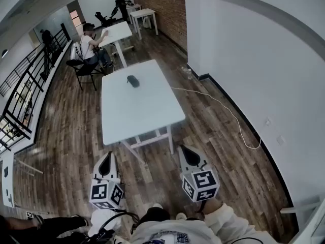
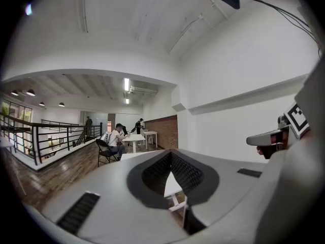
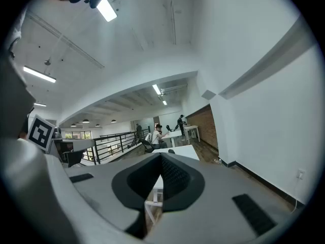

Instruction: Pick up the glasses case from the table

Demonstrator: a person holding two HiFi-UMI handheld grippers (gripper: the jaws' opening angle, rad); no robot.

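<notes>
Wood plank floor (image 1: 66, 136) fills most of the head view. A plain white wall (image 1: 254, 50) stands on the right, a brick wall (image 1: 170, 14) at the far end, and a black railing (image 1: 25, 85) runs down the left side.

A white table (image 1: 137, 111) stands mid-room with its near edge facing the person. Farther back is a second white table (image 1: 116, 32), where a seated person (image 1: 91, 47) sits on a black chair (image 1: 84, 70). A thin white cable (image 1: 223, 108) trails across the floor between the table and the wall.

Left gripper (image 1: 107, 159) is low in frame, close to the person's body and well short of the table, pointing roughly level toward it. In the left gripper view the jaws meet at the tips, with nothing clamped. Its marker cube (image 1: 105, 193) faces up at the camera.

Right gripper (image 1: 185, 151) is beside the left and about even with it, also well short of the table. In the right gripper view its jaw tips are together and nothing is held. Its marker cube (image 1: 201, 183) sits just ahead of the cream sleeve (image 1: 228, 222).

The glasses case (image 1: 133, 81) is a small dark oval lying on the far part of the tabletop, roughly centred across the width. It lies alone, well apart from both grippers and not yet touched.
</notes>
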